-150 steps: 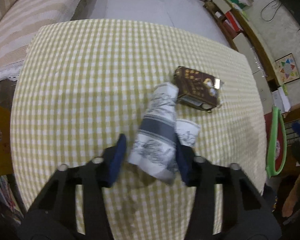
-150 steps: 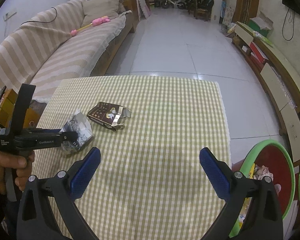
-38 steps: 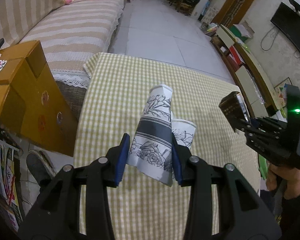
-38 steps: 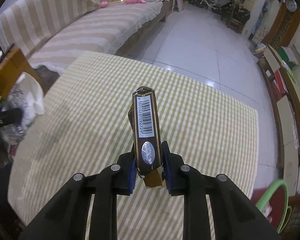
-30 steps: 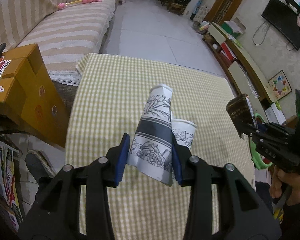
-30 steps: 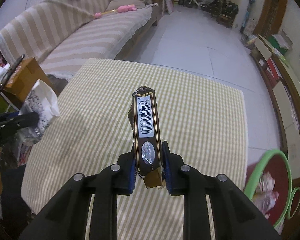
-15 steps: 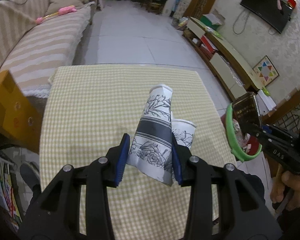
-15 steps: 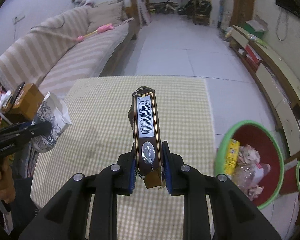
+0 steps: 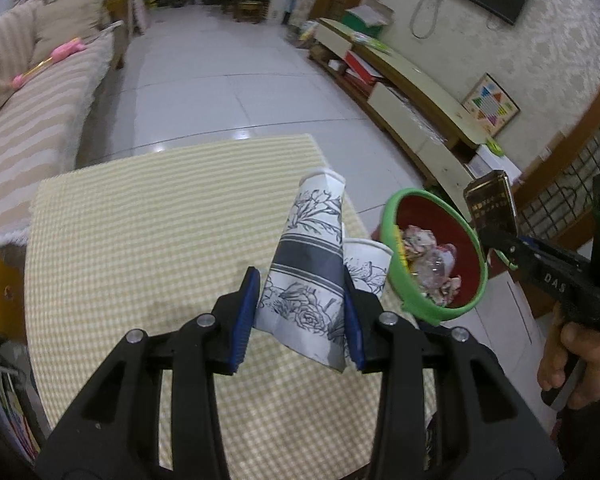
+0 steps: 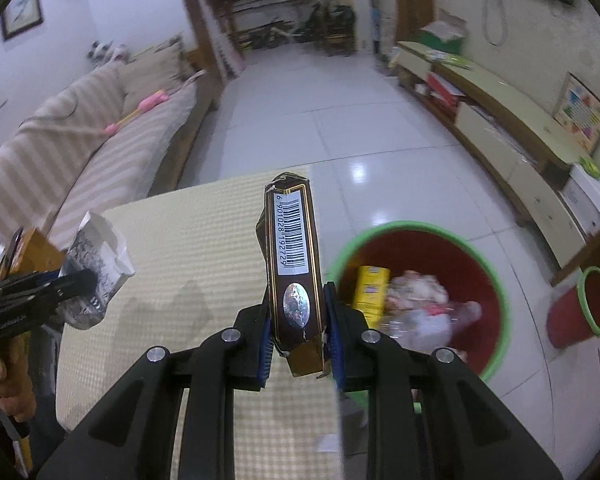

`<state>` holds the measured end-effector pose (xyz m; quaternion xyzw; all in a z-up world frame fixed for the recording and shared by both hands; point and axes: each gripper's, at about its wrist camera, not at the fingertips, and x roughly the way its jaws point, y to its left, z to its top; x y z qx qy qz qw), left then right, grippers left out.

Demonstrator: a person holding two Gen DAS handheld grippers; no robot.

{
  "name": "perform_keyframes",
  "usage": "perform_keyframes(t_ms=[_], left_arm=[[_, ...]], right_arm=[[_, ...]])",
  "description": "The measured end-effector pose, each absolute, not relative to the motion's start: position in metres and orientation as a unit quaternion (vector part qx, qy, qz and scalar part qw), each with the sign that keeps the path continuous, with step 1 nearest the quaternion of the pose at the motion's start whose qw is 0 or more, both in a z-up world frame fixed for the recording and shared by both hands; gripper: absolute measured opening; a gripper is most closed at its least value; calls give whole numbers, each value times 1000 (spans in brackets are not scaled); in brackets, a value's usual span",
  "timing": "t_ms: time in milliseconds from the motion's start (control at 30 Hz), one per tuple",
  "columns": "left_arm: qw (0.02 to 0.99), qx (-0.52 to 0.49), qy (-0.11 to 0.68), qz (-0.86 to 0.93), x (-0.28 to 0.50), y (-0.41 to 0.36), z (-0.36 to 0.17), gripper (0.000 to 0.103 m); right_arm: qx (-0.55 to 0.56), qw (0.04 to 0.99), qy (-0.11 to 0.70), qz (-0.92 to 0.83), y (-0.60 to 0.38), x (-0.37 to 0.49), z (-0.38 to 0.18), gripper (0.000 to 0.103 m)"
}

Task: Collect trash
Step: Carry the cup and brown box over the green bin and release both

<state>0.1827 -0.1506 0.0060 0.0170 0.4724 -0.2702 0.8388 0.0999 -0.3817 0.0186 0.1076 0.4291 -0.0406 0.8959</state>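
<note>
My left gripper (image 9: pixel 300 312) is clamped on a crushed paper cup (image 9: pixel 308 264) printed with grey flowers and a dark band; a second, smaller paper cup (image 9: pixel 366 264) of the same print sits pressed against its right side, just inside the right blue pad. Both cups hang above the yellow checked tablecloth (image 9: pixel 140 232), near its right edge. My right gripper (image 10: pixel 296 340) is closed narrow on a dark brown cigarette pack (image 10: pixel 294 256), gripped at its lower end and standing upright, barcode side facing my camera, with its torn top pointing up. From the left wrist view I see that same pack (image 9: pixel 492 204) held up beyond the far rim of the red trash bin (image 9: pixel 436 256). The bin has a green rim and stands on the white tiled floor just beside the table's right edge; inside I can make out a yellow carton (image 10: pixel 370 292) and crumpled wrappers. From the right wrist view the pack is over the table edge, just left of the bin (image 10: pixel 496 280), not above its opening
</note>
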Motion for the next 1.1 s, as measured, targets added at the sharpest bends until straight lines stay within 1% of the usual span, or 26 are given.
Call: perform_keyframes(t_ms=[333,700,900,1100], left_arm=[[819,49,470,-325,186,-238,9,37],[797,89,461,-380,175,-330,9,37],[792,106,458,-388,172,-354,3,37],[794,106,461,-381,175,-363,-4,37]], right_arm=[[142,892,418,-98,-460,77,18,21],[170,886,413,-123,-510,64,13,21],[179,884,412,-127,-522,65,8,21],[182,885,411,-123,-526,70,5,21]])
